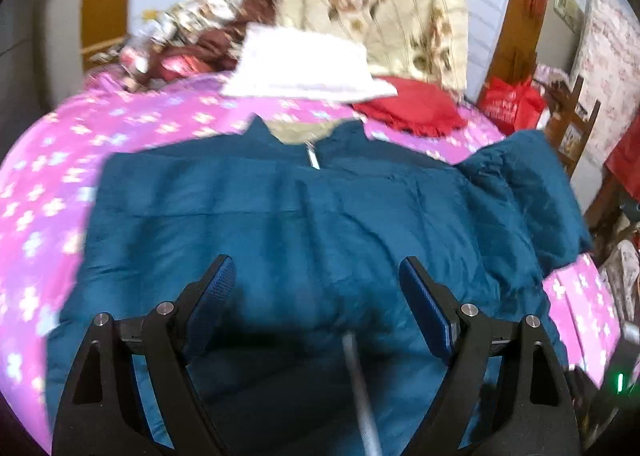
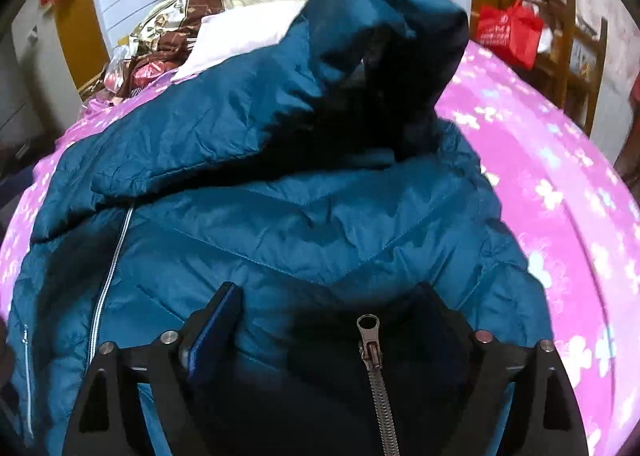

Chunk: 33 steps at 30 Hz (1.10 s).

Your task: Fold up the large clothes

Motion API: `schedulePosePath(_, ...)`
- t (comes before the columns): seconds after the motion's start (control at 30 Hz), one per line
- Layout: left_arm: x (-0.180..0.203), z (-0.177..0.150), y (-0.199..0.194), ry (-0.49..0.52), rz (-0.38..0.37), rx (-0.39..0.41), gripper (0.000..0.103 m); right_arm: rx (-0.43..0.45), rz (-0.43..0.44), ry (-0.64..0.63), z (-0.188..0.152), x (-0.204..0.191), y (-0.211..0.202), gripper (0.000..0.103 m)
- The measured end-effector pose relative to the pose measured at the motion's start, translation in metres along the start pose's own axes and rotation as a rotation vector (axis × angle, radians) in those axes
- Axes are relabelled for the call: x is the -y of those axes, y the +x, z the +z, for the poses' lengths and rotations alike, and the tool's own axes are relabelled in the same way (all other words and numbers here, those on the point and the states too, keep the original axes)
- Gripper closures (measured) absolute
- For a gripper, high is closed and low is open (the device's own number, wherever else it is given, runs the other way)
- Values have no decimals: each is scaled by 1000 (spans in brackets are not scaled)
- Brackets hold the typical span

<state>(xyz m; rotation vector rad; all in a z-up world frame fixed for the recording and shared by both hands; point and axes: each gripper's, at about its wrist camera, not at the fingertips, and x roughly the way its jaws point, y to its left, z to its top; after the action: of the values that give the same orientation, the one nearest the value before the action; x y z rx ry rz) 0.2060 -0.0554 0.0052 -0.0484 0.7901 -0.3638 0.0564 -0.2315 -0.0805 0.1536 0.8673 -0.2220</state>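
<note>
Both grippers, left gripper [image 1: 316, 288] and right gripper [image 2: 332, 308], gape empty above teal quilted puffer jacket [image 1: 280, 224]; its puffy sleeve [image 2: 380, 36] risks springing unfolded, unpinned.

you see a teal jacket [image 2: 280, 224] of thin, slightly shiny quilted cloth, creased all over, with a metal zip [image 2: 374, 368] of dull grey teeth. under it your bedspread [image 1: 48, 184] is soft matt pink cloth with pale flowers. your gripper fingers [image 1: 428, 296] are matt black plastic with ribbed blue pads and bright metal pins. far right, a wooden chair [image 1: 576, 116] looks glossy brown.
</note>
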Motion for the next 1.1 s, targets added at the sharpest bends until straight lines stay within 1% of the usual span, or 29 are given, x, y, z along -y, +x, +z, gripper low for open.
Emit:
schedulePosePath(0.03, 4, 3, 16, 1, 5, -29, 19, -7, -5, -18, 0, -3, 2, 9)
schedulePosePath(0.07, 5, 3, 29, -5, 24, -55, 19, -11, -11, -30, 1, -6, 3, 8)
schedulePosePath(0.1, 4, 2, 43, -22, 59, -93, 19, -15, -18, -42, 1, -9, 4, 7)
schedulePosePath(0.13, 2, -1, 58, -53, 74, -130, 19, -16, -19, -48, 0, -9, 3, 7)
schedulePosePath(0.17, 0, -3, 61, -71, 64, -126, 19, -20, -15, -54, -1, -10, 3, 7)
schedulePosePath(0.2, 1, -4, 61, -84, 51, -109, 24, -24, -11, -53, -1, -11, 3, 7)
schedulePosePath(0.23, 3, -6, 59, -86, 29, -97, 45, -27, -6, -52, -1, -10, 3, 7)
schedulePosePath(0.27, 7, -7, 57, -74, 2, -97, 57, -31, 1, -50, -1, -10, 3, 6)
schedulePosePath(0.3, 9, -6, 55, -61, -9, -97, 83, -34, 5, -49, -1, -8, 4, 6)
schedulePosePath(0.33, 11, -5, 51, -50, -28, -97, 93, -37, 11, -47, 0, -8, 4, 6)
schedulePosePath(0.37, 13, -3, 44, -42, -56, -86, 94, -40, 14, -44, 0, -7, 5, 5)
schedulePosePath(0.43, 12, -2, 26, -34, -72, -41, 96, -42, 14, -42, -2, -5, 5, 3)
schedulePosePath(0.57, -5, 5, -21, -81, -121, 47, 96, -40, 7, -44, -3, -5, 5, 2)
schedulePosePath(0.67, -32, 10, -50, -114, -116, 88, 96, -40, 9, -40, -2, -5, 7, 1)
schedulePosePath(0.73, -54, 13, -65, -129, -91, 107, 96, -40, 7, -41, -3, -5, 7, 0)
schedulePosePath(0.8, -81, 13, -72, -147, -51, 106, 96, -42, 3, -44, -3, -6, 8, 0)
schedulePosePath(0.87, -110, 12, -70, -169, 2, 93, 96, -43, 1, -44, -3, -7, 9, 0)
schedulePosePath(0.9, -119, 9, -65, -177, 10, 77, 96, -45, 2, -44, -3, -7, 9, 0)
schedulePosePath(0.97, -138, -3, -47, -201, 37, 12, 96, -51, 8, -38, -2, -6, 10, 0)
schedulePosePath(1.03, -139, -13, -36, -187, 43, -22, 95, -59, 20, -33, -1, -4, 12, 0)
schedulePosePath(1.07, -139, -18, -34, -171, 59, -29, 93, -63, 27, -31, 0, -2, 12, 0)
schedulePosePath(1.1, -138, -21, -34, -161, 78, -27, 87, -65, 34, -30, 0, 0, 12, 0)
